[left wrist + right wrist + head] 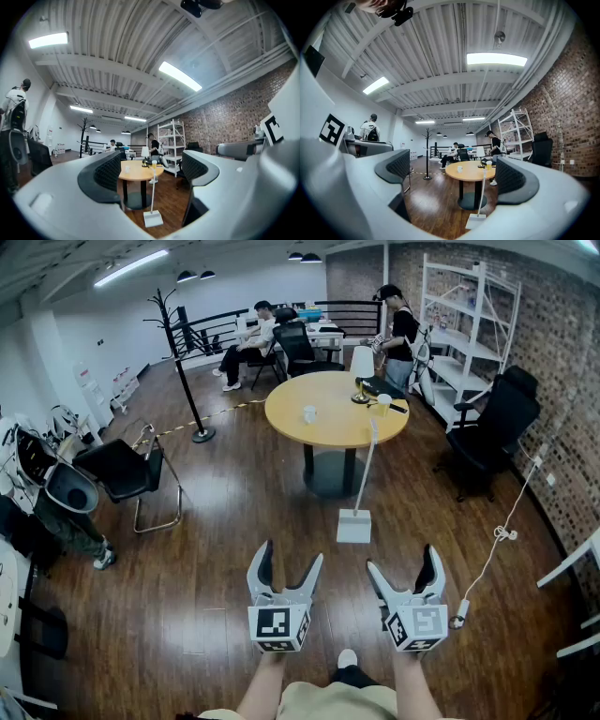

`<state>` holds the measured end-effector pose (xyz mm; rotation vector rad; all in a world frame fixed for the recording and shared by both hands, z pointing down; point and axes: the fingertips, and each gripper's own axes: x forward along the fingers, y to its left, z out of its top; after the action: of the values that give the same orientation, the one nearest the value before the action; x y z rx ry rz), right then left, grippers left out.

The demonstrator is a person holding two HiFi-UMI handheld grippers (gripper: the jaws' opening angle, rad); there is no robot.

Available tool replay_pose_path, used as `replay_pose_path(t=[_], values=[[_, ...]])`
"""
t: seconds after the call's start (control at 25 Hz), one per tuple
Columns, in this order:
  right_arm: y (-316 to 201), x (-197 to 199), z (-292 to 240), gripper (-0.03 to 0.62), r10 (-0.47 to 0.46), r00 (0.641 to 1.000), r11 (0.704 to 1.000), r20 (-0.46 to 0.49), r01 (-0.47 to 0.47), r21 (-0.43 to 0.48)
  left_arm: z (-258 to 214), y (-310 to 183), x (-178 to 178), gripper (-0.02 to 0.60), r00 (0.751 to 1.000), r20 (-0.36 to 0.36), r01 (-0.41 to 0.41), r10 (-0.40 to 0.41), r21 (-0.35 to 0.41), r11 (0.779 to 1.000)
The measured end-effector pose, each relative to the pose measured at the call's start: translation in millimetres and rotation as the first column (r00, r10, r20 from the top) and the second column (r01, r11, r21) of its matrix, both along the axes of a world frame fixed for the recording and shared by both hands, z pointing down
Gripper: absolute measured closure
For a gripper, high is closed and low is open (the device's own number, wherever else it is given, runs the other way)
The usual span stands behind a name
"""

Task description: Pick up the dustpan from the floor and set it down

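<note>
Finds the dustpan [354, 526] untouched on the wooden floor [216, 549], pan flat down and long handle upright, just in front of the pedestal of the round table [336, 409] and well ahead of both grippers. Records the left gripper [291, 559] with jaws spread wide and nothing between the pads, only open floor and the distant dustpan [153, 218] in its own view. Records the right gripper [403, 563] likewise at full spread and empty, with the dustpan [477, 220] low and slightly right of centre in its view. Notes both held roughly level, side by side, pointed toward the table. Judges the step in hand to be the approach: no contact made, pickup not yet started. Calls next for a walk forward and a lowering of one gripper, probably the right as the better aligned, to bring open jaws around the thin handle, then a firm closing before any lift. Flags the slender handle as likely to tip or swing in a loose grip, and the white cable [497, 540] on the floor to the right as a thing to keep clear of.
</note>
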<state>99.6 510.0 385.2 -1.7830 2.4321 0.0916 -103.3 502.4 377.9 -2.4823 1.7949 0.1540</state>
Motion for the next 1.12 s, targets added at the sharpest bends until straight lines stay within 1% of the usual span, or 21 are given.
replay_pose_path(t=[0.12,0.32,0.4,0.48,0.52,0.6,0.68,0.76,0.88,1.0,1.12], values=[[-33.1,17.0,-10.6,0.033,-0.016,1.000,0.999,0.001,0.016,0.028,-11.7,-28.0,19.0,0.178,1.000,-0.017,0.018,-0.018,0.023,1.000],[-90.1,41.5,-11.8,0.033,-0.042,0.999,0.999,0.031,0.041,0.036,0.7,-75.1,53.3,0.179,0.998,0.061,0.027,-0.027,0.003,1.000],[-109.5,45.8,-5.5,0.033,-0.051,0.998,0.998,0.038,0.050,0.027,1.8,-85.5,56.5,0.183,0.998,0.054,0.040,-0.041,0.007,0.999],[-129.0,47.4,2.4,0.033,-0.064,0.997,0.998,0.045,0.064,0.007,0.6,-96.4,54.3,0.209,0.998,0.022,0.059,-0.059,0.012,0.998],[-137.2,46.8,6.4,0.033,-0.073,0.996,0.997,0.049,0.074,-0.004,1.0,-102.0,52.0,0.212,0.997,0.015,0.070,-0.071,0.008,0.997],[-150.0,44.8,11.0,0.033,-0.085,0.995,0.996,0.051,0.086,-0.011,4.9,-113.7,48.2,0.219,0.996,0.029,0.090,-0.090,-0.006,0.996],[-164.4,41.7,11.2,0.033,-0.091,0.995,0.996,0.049,0.092,-0.006,7.5,-130.4,47.1,0.244,0.994,0.052,0.094,-0.093,-0.013,0.996],[-183.4,36.8,11.5,0.033,-0.101,0.994,0.995,0.036,0.101,0.001,10.2,-153.4,49.2,0.245,0.995,0.058,0.076,-0.076,-0.008,0.997],[-221.2,28.6,19.6,0.033,-0.122,0.992,0.992,-0.017,0.122,0.013,22.5,-200.0,56.7,0.245,0.998,0.052,0.029,-0.028,-0.011,1.000],[-271.5,23.8,20.9,0.033,-0.097,0.995,0.995,-0.020,0.097,0.013,29.8,-257.7,57.8,0.242,0.999,0.049,-0.022,0.022,-0.013,1.000],[-322.0,20.4,3.4,0.039,-0.059,0.998,0.998,-0.005,0.059,0.037,12.8,-311.6,52.9,0.236,0.997,0.039,-0.060,0.059,0.019,0.998]])
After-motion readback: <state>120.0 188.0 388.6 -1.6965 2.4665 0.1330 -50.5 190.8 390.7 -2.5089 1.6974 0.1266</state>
